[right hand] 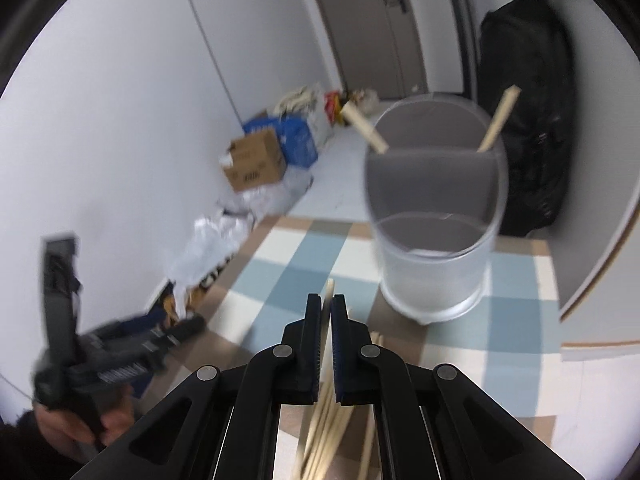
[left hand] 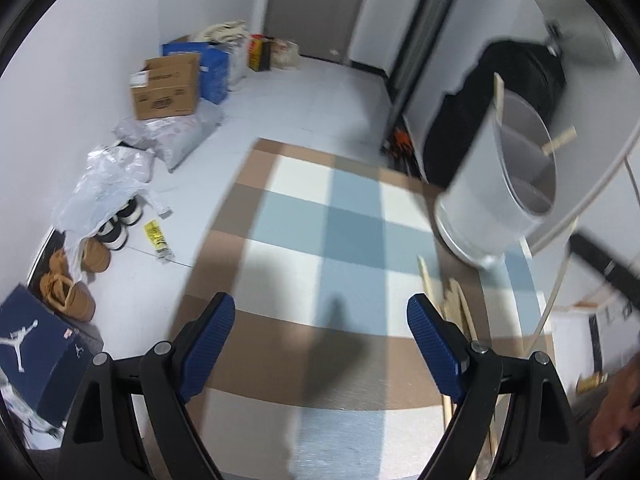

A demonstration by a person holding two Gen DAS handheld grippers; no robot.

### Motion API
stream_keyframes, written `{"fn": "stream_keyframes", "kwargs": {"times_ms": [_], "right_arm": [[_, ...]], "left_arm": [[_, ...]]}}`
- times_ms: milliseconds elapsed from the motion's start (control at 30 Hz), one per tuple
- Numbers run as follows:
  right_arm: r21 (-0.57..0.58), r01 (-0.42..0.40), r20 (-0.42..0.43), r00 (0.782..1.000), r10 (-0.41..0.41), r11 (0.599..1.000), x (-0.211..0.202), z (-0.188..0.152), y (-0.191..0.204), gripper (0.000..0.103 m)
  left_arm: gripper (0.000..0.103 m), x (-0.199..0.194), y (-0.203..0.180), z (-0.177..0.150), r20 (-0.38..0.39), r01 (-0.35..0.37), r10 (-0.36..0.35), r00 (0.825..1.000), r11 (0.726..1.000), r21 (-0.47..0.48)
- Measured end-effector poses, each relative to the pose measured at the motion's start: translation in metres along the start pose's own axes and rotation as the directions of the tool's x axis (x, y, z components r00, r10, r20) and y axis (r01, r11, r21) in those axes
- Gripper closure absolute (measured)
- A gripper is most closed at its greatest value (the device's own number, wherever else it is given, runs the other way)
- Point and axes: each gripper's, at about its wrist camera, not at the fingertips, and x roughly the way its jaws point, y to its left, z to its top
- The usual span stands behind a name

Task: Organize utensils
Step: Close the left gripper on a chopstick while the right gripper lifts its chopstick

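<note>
A translucent divided utensil holder (right hand: pixel 434 240) stands on the checked mat with two wooden chopsticks (right hand: pixel 498 124) leaning in its back compartment. It also shows in the left wrist view (left hand: pixel 504 184), far right. My right gripper (right hand: pixel 326 304) is shut on a wooden chopstick (right hand: pixel 329 286), held just short of the holder. More chopsticks (right hand: pixel 324 432) lie on the mat under it, also seen in the left wrist view (left hand: pixel 456 300). My left gripper (left hand: pixel 320 316) is open and empty above the mat; it shows at the left of the right wrist view (right hand: pixel 120 356).
The checked brown, blue and white mat (left hand: pixel 320 220) covers the floor. Boxes (left hand: pixel 166 88), plastic bags (left hand: pixel 108 176) and shoes (left hand: pixel 72 292) line the left wall. A black bag (right hand: pixel 524 120) leans behind the holder. A white round table edge (right hand: pixel 600 260) is at right.
</note>
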Motion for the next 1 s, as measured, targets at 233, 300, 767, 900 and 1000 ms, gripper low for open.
{"fn": "stream_keyframes", "kwargs": {"times_ms": [233,300,767,900,1000], "right_arm": [[0.038,-0.026,0.085,0.996,0.023,0.999,-0.03,0.003,-0.025,0.1],[0.052,-0.035,0.101,0.994,0.03,0.998,-0.035,0.002,-0.032,0.1],[0.087,-0.076,0.21,0.976,0.056,0.993,-0.062,0.002,-0.06,0.1],[0.101,-0.082,0.218,0.974,0.059,0.992,-0.065,0.002,-0.063,0.1],[0.116,-0.094,0.226,0.972,0.066,0.989,-0.068,0.001,-0.068,0.1]], "left_arm": [[0.018,0.021,-0.035,0.006,-0.104,0.001,0.007,0.995,0.997,0.071],[0.018,0.029,-0.042,0.01,-0.136,-0.01,0.018,0.99,0.998,0.057],[0.047,0.067,-0.054,0.015,-0.369,-0.016,-0.005,0.93,0.998,-0.054],[0.055,0.068,-0.057,0.011,-0.381,-0.039,0.007,0.924,0.996,-0.076],[0.069,0.066,-0.057,0.009,-0.379,-0.056,0.023,0.925,0.995,-0.077]]}}
